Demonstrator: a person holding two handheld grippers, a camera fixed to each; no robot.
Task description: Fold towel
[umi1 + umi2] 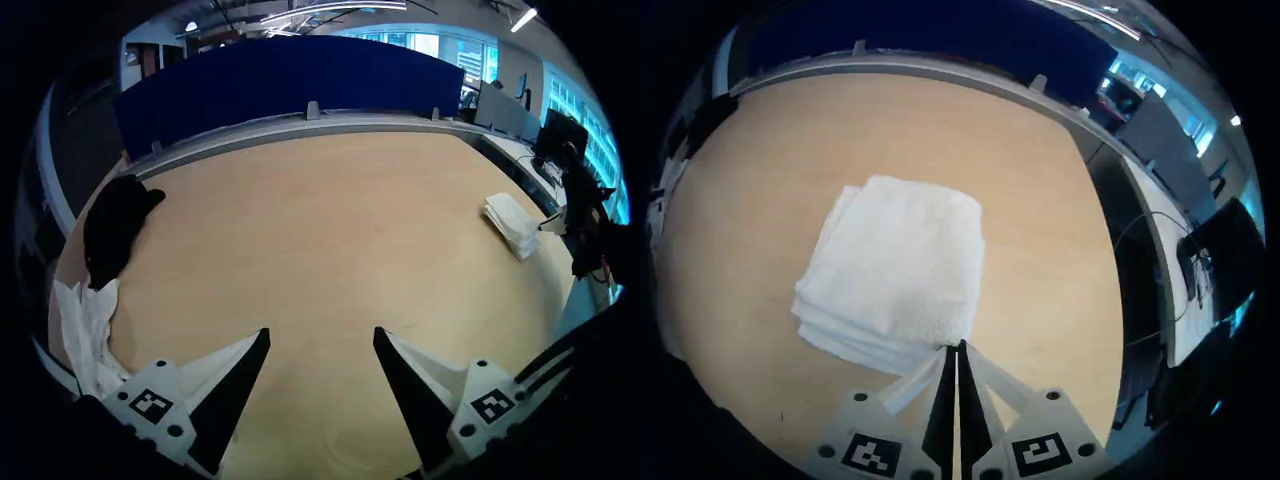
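Left gripper (320, 336) jaws are held spread over the table (320, 224), with open wood ahead. Right gripper (958, 346) jaws are pressed together, tips at the near corner of the folded towel (896, 264), which is laid near the table's right edge. A black cloth (116, 228) and a white cloth (84, 320) are seen along the left edge.

Right gripper (958, 350) fingers pressed together, tips touching near edge of folded white towel (896, 264); towel lies just ahead, slightly left, on wooden table (1040, 200); blue partition (960, 32) beyond
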